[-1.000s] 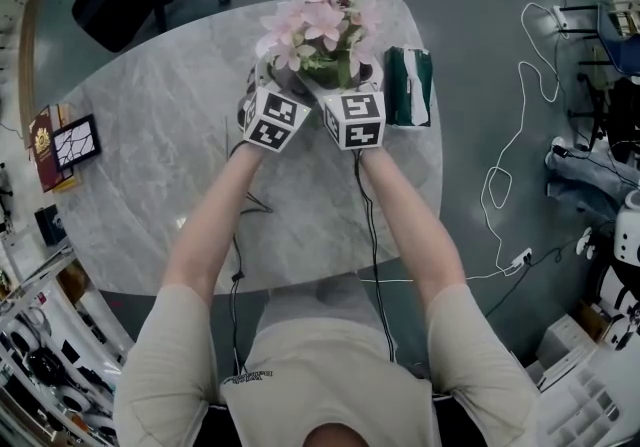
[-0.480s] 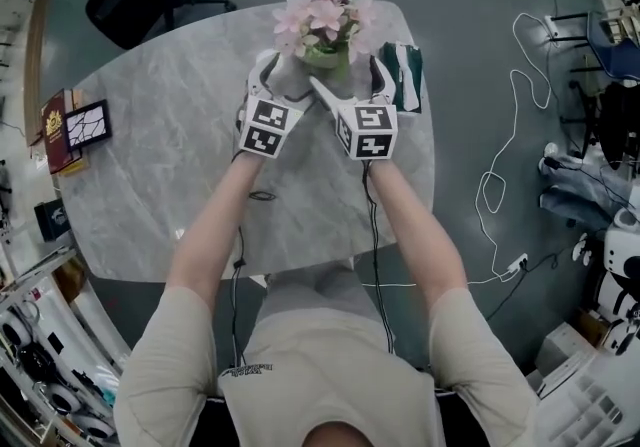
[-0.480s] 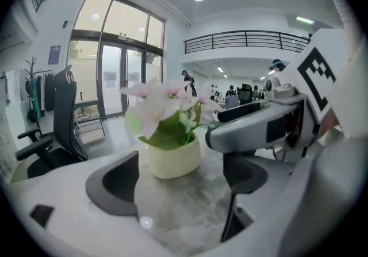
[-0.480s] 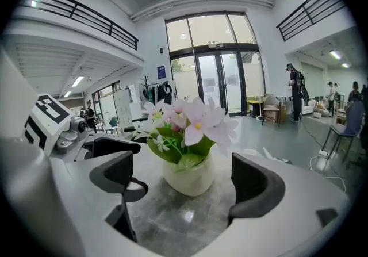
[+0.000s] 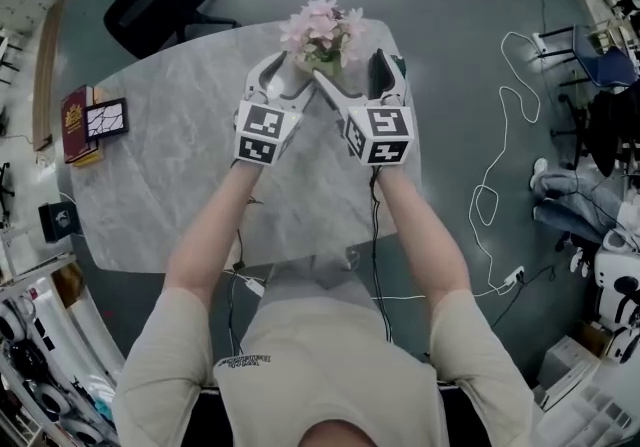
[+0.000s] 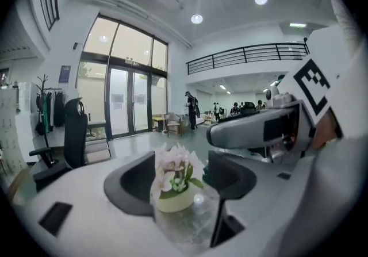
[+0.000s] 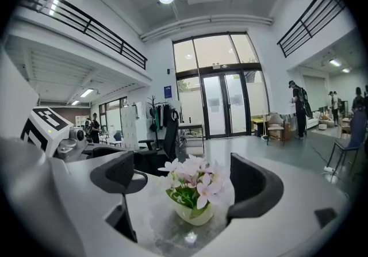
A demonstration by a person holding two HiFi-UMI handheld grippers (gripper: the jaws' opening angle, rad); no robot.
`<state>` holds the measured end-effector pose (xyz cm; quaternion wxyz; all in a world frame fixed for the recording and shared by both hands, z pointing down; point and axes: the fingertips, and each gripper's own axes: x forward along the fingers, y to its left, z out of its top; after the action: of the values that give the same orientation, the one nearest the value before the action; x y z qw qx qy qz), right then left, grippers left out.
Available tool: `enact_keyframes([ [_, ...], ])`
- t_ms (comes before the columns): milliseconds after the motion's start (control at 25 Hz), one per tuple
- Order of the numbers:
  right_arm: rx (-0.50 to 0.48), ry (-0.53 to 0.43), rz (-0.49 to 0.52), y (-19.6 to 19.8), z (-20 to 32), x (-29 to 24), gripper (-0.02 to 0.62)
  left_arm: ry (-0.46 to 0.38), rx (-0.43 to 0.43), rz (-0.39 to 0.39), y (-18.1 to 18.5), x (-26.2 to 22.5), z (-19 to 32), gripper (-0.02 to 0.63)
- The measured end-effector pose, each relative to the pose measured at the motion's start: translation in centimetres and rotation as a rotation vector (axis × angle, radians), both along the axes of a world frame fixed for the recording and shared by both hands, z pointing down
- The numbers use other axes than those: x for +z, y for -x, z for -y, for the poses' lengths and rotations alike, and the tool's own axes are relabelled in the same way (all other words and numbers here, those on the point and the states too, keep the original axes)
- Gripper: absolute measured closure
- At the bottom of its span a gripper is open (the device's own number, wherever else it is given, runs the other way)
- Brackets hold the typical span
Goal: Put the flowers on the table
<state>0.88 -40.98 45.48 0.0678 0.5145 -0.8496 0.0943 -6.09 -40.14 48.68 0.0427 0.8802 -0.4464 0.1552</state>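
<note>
The flowers [image 5: 322,33] stand in their pale pot on the bench [image 5: 180,185], just beyond the tips of both claws. Each pair of jaws frames them without touching them. By my reading the placing is done, and what remains is to get clear cleanly.

Nearest you, under your forearms, the bench is bare marble. That is your widest room, so pulling back towards yourself looks safest. Your left claw [image 5: 280,73] is spread with nothing gripped, though its jaws have just been closing. Your right claw [image 5: 352,73] is spread and empty too.

The danger lies ahead of the tips. A dip or forward nudge of either claw would catch the blossoms or tip the pot, which looks light and top-heavy. Just right of the right claw a dark green pack [image 5: 402,75] crowds that side, and a sideways swing could clip it. Well left of the left claw lie a book [image 5: 78,122] and a small dark frame [image 5: 106,118].

Beyond the flowers the bench edge is near. A shove there could send the pot to the floor.
</note>
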Motion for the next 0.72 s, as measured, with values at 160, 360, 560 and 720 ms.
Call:
enact_keyframes([
  [160,-0.043,-0.045,0.022,0.2,-1.8,-5.5,0.087,-0.114,-0.018,-0.013,0.0,-6.7,-1.6,0.374],
  [360,-0.015,-0.148,0.038,-1.3,-4.2,-12.3,0.364,-0.224,-0.022,-0.076,-0.5,-14.0,-4.4,0.450],
  [560,-0.024,-0.199,0.089,-1.9,-7.7,-17.3,0.494,-0.259,0.024,-0.181,-0.8,-19.6,-8.3,0.493],
  [720,-0.065,-0.237,0.081,-2.1,-11.2,-20.3,0.533,-0.307,0.041,-0.198,-0.7,-23.2,-11.5,0.541],
])
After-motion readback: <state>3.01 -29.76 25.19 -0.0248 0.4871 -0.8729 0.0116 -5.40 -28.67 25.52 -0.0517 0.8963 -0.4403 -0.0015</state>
